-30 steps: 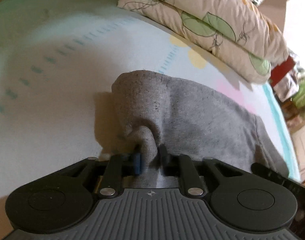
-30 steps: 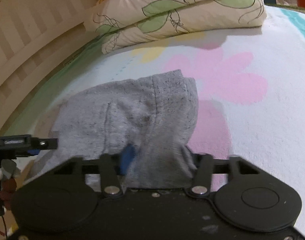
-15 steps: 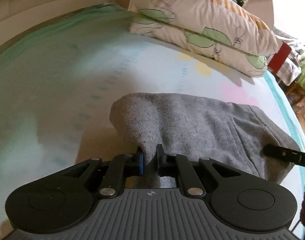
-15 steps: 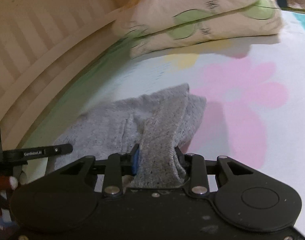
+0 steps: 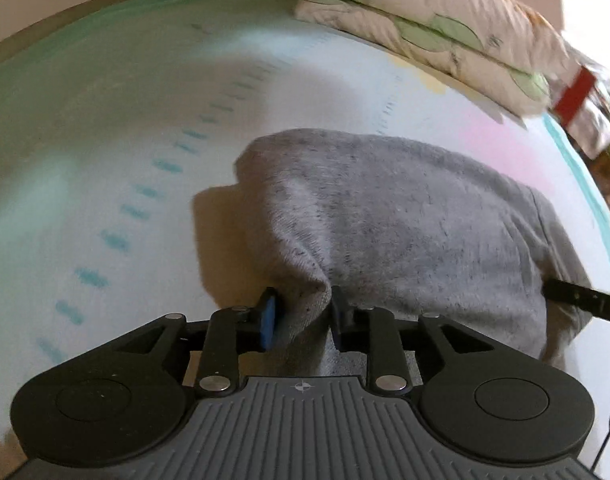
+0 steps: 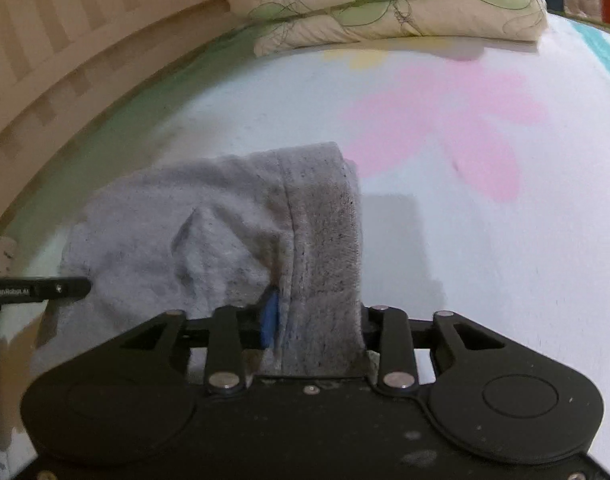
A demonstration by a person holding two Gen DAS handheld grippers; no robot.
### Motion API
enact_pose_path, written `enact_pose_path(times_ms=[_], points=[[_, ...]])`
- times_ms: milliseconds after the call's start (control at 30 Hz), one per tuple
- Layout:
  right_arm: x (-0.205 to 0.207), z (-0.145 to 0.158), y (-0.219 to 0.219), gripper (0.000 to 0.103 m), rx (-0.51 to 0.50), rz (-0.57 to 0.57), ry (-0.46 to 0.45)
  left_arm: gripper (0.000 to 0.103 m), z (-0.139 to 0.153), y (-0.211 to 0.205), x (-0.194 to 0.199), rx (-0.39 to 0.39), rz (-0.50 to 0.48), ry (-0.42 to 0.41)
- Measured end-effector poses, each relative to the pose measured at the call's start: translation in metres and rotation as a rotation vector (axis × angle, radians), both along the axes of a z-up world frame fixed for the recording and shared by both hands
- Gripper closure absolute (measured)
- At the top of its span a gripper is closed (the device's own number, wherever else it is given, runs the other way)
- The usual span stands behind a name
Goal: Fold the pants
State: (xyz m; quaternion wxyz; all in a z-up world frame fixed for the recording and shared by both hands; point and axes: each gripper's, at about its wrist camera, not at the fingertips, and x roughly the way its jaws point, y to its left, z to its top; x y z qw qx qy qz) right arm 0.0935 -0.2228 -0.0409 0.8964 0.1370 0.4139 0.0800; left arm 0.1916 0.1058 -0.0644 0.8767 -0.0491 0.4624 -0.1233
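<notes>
Grey knit pants [image 5: 405,216] lie bunched on the bed sheet. My left gripper [image 5: 303,318] is shut on a fold at the pants' left near corner. In the right wrist view the same pants [image 6: 193,232] spread to the left, and my right gripper [image 6: 317,320] is shut on the ribbed hem band at their right near corner. Each gripper's tip shows at the edge of the other's view: the right gripper [image 5: 581,304] and the left gripper [image 6: 37,290]. The cloth hides the right gripper's right finger.
Two stacked leaf-print pillows [image 5: 437,28], also in the right wrist view [image 6: 401,8], lie at the head of the bed. The sheet [image 6: 445,120] has a pink flower print. A slatted wooden bed frame [image 6: 57,52] runs along the left side. Clutter [image 5: 585,104] stands beyond the bed's right edge.
Both grippers have kept hold of the pants and shifted; the held edges hang lower and the cloth lies flatter on the sheet. The left jaws stand slightly wider around the fold.
</notes>
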Motion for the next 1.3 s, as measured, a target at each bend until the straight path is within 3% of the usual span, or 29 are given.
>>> enact_pose_path(times_ms=[100,167,267,333,400,433,533,633,733,833,933,1067,1167,1300], points=[[-0.003,0.019,-0.004,0.062,-0.016,-0.023,0.005,0.076,0.027,0.009,-0.007,0.056,0.042,-0.076],[-0.01,0.042,-0.007,0.057,-0.058,-0.04,-0.077,0.077,0.047,0.01,-0.005,0.1,0.052,-0.164],[-0.012,0.064,-0.006,0.053,-0.069,-0.048,-0.182,0.077,0.057,0.003,0.019,0.076,0.048,-0.174],[0.001,0.069,0.0,0.056,-0.051,-0.018,-0.195,0.077,0.055,-0.01,0.039,0.073,0.046,-0.173],[0.019,0.061,0.012,0.086,-0.057,0.021,-0.171,0.077,0.043,-0.022,0.054,0.087,0.04,-0.15],[0.029,0.055,0.017,0.091,-0.063,0.038,-0.15,0.077,0.035,-0.028,0.065,0.085,0.041,-0.129],[0.062,0.025,0.027,0.092,-0.094,0.033,-0.07,0.076,0.01,-0.034,0.08,0.121,0.052,-0.091],[0.082,-0.002,0.03,0.094,-0.144,0.013,-0.014,0.075,-0.007,-0.031,0.089,0.162,0.044,-0.104],[0.093,-0.008,0.022,0.097,-0.096,-0.006,-0.019,0.076,-0.015,-0.03,0.102,0.153,0.064,-0.063],[0.09,-0.006,0.022,0.097,-0.111,0.017,-0.029,0.076,-0.007,-0.034,0.104,0.186,0.057,-0.046],[0.076,0.008,0.019,0.094,-0.093,0.032,-0.05,0.076,0.017,-0.032,0.08,0.176,0.069,-0.116],[0.032,0.043,0.01,0.089,-0.066,0.022,-0.162,0.076,0.04,-0.023,0.018,0.146,0.041,-0.19],[-0.017,0.053,0.012,0.089,-0.083,0.053,-0.197,0.076,0.039,-0.017,-0.031,0.132,0.043,-0.205],[-0.063,0.029,0.023,0.089,-0.176,0.102,-0.142,0.076,0.017,-0.016,-0.071,0.155,0.058,-0.164]])
